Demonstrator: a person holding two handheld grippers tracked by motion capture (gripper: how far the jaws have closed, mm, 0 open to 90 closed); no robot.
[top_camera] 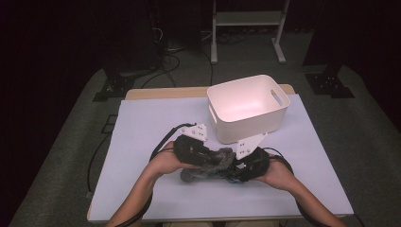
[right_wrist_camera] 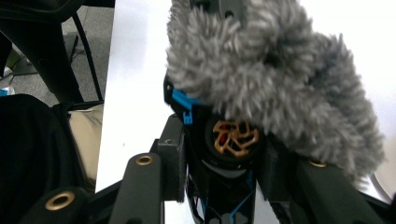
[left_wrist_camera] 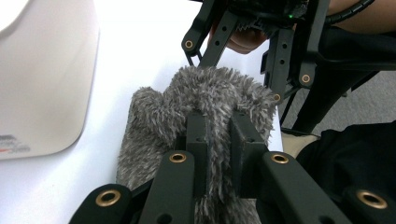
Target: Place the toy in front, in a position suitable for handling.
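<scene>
Fuzzy grey cover (left_wrist_camera: 205, 107): its near end runs off the bottom edge of the left gripper view; in the high view it lies half hidden between the two hands.
Black object with a gold wheel and blue trim (right_wrist_camera: 231, 140): its upper part is buried under the grey fuzz and its lower part is cut off by the frame bottom, so what it is cannot be told.
White plastic bin (left_wrist_camera: 42, 74): cropped by the left and top edges of the left gripper view.
Right gripper (right_wrist_camera: 219, 154): the jaw on the right is mostly hidden by fuzz.
Forearms: cut off at the bottom edge of the high view.
</scene>
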